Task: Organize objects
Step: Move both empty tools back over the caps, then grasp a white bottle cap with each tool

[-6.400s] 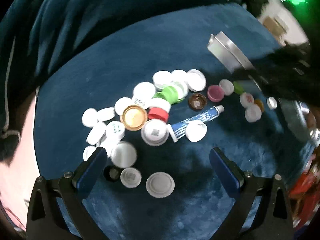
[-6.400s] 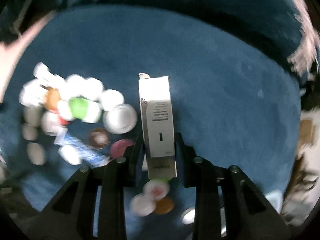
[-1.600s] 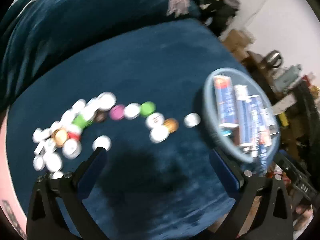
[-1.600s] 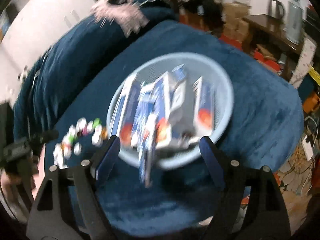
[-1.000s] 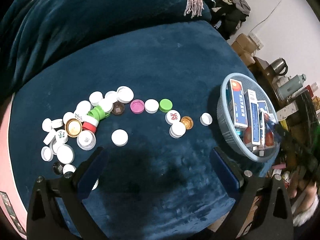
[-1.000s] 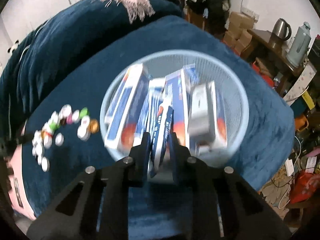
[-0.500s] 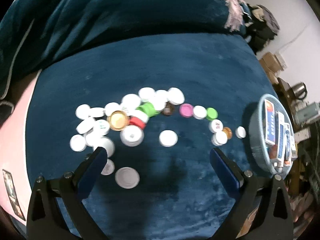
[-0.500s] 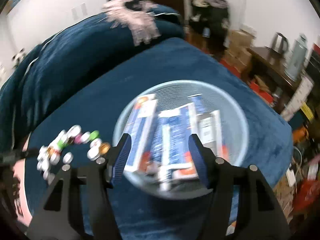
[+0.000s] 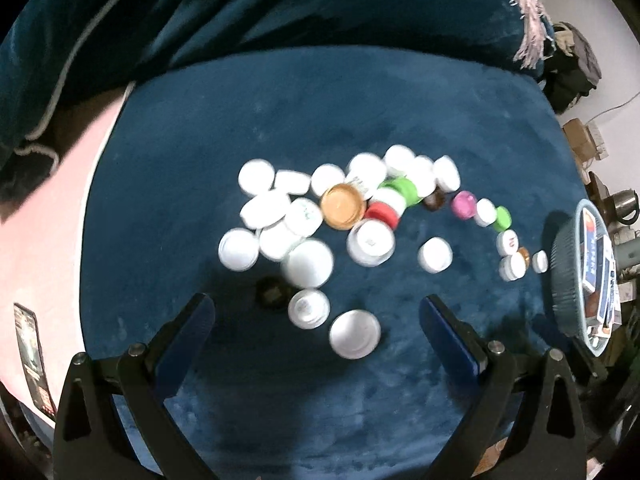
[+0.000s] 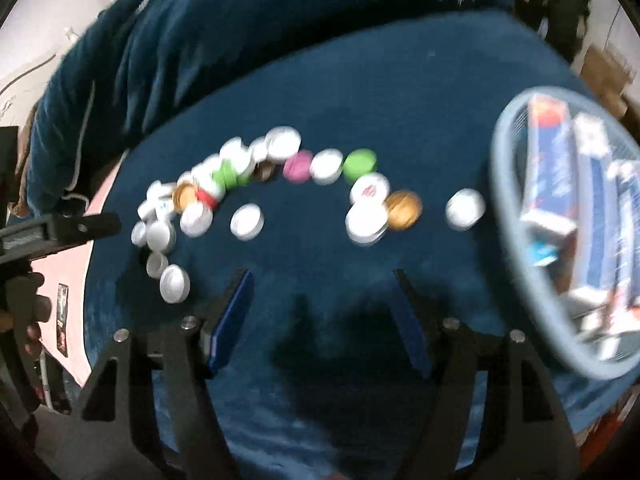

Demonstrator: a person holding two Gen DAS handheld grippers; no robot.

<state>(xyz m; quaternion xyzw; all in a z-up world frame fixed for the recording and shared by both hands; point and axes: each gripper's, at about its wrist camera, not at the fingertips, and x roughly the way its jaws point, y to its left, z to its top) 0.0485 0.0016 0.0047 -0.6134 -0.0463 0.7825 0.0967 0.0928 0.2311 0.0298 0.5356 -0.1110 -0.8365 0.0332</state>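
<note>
Both the left gripper [image 9: 316,316] and right gripper [image 10: 322,288] hover spread and empty over loose bottle caps [image 9: 344,212] on the blue cloth [image 9: 360,112], light, stiff and slippery-looking, likely best pinched across their rims

Black, angular gripper [image 9: 316,316] frames carry blue-padded fingers [image 9: 188,328] fixed with silver screws; the second gripper [image 10: 320,300] matches.

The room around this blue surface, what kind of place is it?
Probably a lived-in home room: a plush blue blanket covers the surface, cardboard boxes sit by the wall, and a kettle stands at the side.
</note>
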